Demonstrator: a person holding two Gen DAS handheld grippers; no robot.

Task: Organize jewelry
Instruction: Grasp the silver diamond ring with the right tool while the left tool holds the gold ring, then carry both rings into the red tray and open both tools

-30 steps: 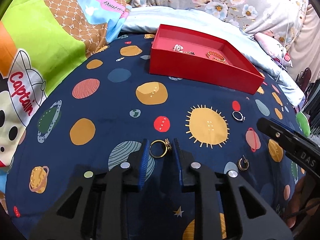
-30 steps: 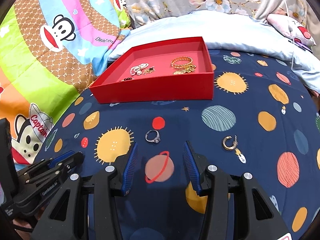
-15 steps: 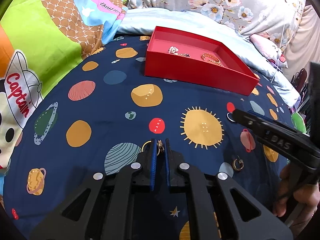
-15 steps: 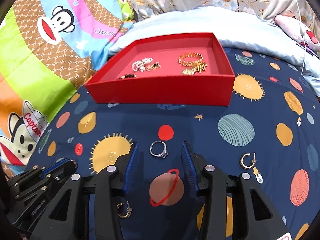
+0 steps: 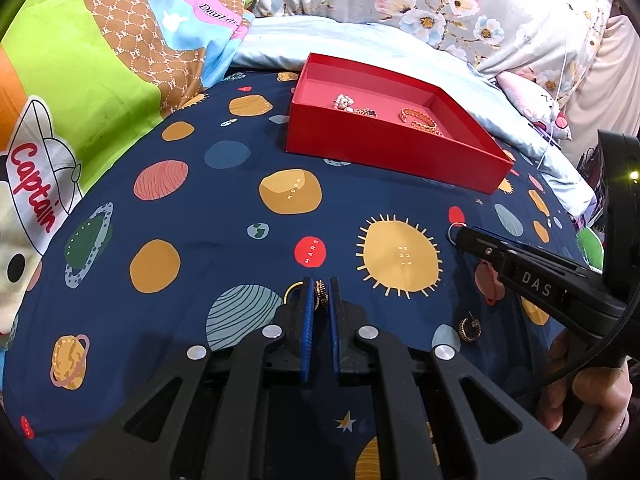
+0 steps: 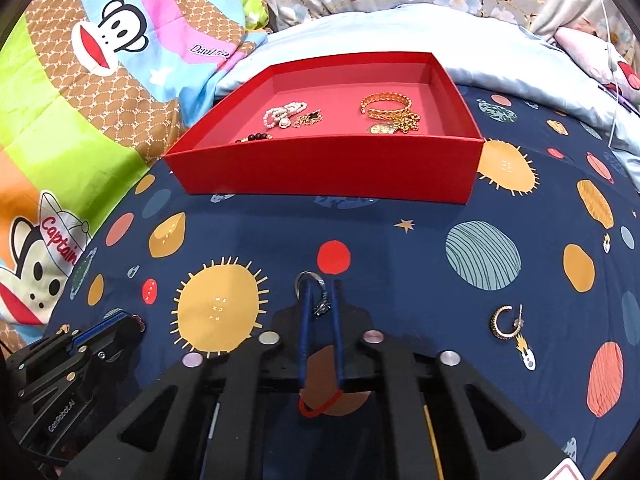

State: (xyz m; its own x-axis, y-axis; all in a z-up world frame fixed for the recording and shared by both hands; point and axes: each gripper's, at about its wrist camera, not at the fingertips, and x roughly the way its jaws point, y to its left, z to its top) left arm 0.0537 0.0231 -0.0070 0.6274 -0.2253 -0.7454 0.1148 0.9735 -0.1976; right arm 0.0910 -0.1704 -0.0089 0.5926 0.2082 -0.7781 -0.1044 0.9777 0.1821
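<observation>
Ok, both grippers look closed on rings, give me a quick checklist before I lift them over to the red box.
1. Left gripper shut on the gold ring with dark ornate top: ok.
2. Right gripper shut on the silver stone-set ring; its jaws have just been closing: ok.
3. Grip firm enough to lift: cannot tell.
4. Shallow red cardboard box open, bare floor between the jewelry inside: ok.
5. Path across the navy planet-print bedsheet to the box clear: ok.
6. Gold hoop earring still outside the box: not ok.
</observation>
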